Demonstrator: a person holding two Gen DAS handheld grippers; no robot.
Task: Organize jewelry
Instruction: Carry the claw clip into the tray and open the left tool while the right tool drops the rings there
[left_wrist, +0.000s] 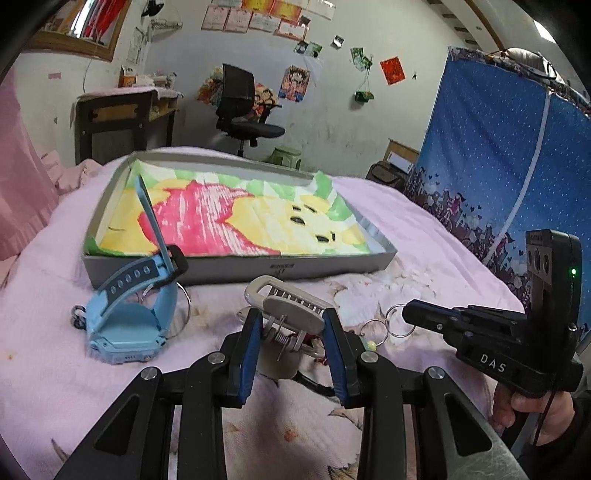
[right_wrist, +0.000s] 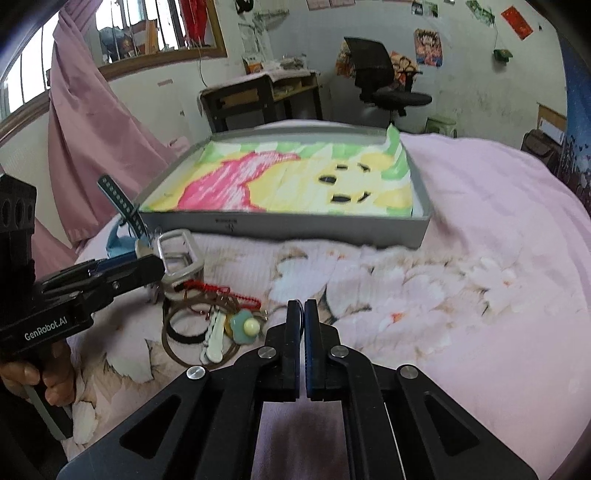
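Between the left gripper's (left_wrist: 293, 325) blue pads sits the metal hair clip (left_wrist: 291, 308), held across its width, its long axis running left to right.

Left gripper jaws stand at a middling width, closed onto the clip, so this hand is plainly the one on the job. Just beyond, toward the far side, lies the grey tray (left_wrist: 236, 267) with its cartoon-print lining, its near wall right ahead of the clip; a lift and a short forward carry would likely reach it. Left of the clip stands the blue watch (left_wrist: 127, 317). To the right, the right gripper (right_wrist: 303, 321) hangs narrow and empty, beside the rings and hair ties (right_wrist: 207, 325) on the pink blanket (left_wrist: 424, 229).
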